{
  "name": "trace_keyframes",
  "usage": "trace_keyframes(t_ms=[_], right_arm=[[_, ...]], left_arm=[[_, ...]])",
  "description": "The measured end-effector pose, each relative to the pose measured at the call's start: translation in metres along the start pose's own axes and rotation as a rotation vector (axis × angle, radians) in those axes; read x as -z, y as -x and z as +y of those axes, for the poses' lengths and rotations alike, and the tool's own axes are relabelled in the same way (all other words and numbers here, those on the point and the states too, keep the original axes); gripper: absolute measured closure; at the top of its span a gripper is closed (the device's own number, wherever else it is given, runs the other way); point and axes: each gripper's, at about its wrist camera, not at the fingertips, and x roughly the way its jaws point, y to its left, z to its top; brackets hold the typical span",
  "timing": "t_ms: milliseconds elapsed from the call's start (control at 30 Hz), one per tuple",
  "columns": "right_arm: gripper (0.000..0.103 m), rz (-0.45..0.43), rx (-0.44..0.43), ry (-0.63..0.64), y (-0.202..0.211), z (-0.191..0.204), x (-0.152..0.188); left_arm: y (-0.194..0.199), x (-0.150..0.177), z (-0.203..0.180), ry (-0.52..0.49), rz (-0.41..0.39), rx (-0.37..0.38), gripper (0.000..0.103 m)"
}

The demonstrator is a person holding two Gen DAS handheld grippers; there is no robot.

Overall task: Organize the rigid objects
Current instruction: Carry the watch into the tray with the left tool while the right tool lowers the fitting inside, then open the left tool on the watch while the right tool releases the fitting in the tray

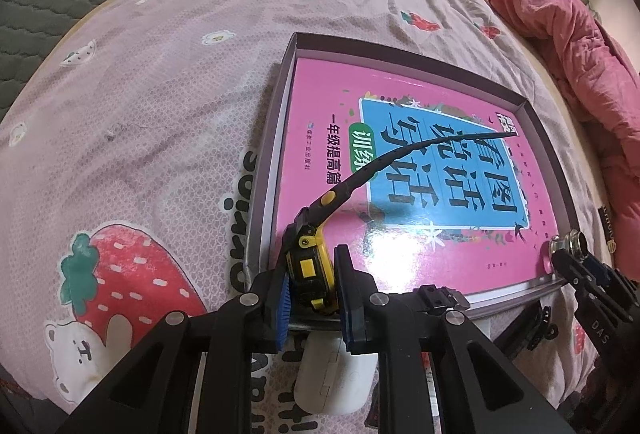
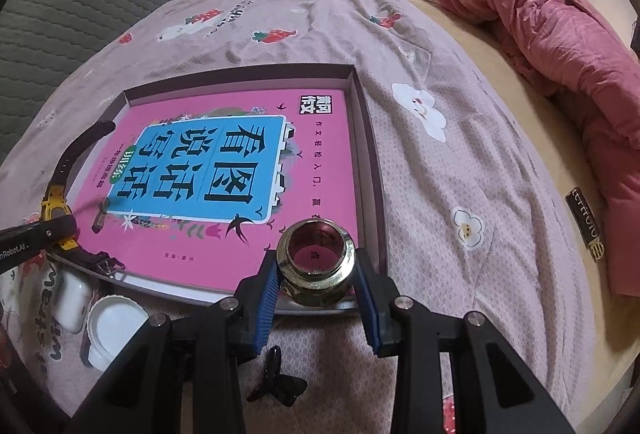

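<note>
Pinched in my left gripper (image 1: pixel 310 284), the yellow watch (image 1: pixel 306 266) hangs over the box's (image 1: pixel 280 82) near-left corner, strap running ahead across the pink book (image 1: pixel 320 94). My right gripper (image 2: pixel 316 278) clamps the brass fitting (image 2: pixel 316 258) above the near-right corner; both drops lie straight below.

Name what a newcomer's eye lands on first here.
The bright pink book with its blue title panel, lying flat in a shallow grey tray on the strawberry-print bedspread. Next, the right gripper clamping a shiny metal fitting over the tray's near right corner, and the left gripper closed on a yellow-and-black watch at its near left.
</note>
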Motion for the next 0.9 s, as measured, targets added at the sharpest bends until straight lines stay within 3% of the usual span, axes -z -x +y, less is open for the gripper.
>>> trace_keyframes(t_ms=[533, 667, 900], right_arm=[[0.066, -0.026, -0.006, -0.007, 0.009, -0.001, 0.003], [0.064, -0.039, -0.019, -0.029, 0.016, -0.003, 0.004], [0.061, -0.134, -0.029, -0.033, 0.047, -0.006, 0.017]], left_arm=[[0.006, 0.002, -0.004, -0.025, 0.001, -0.007, 0.08], [0.01, 0.004, -0.003, -0.023, -0.01, 0.03, 0.073], [0.014, 0.006, -0.003, -0.027, -0.02, 0.042, 0.069]])
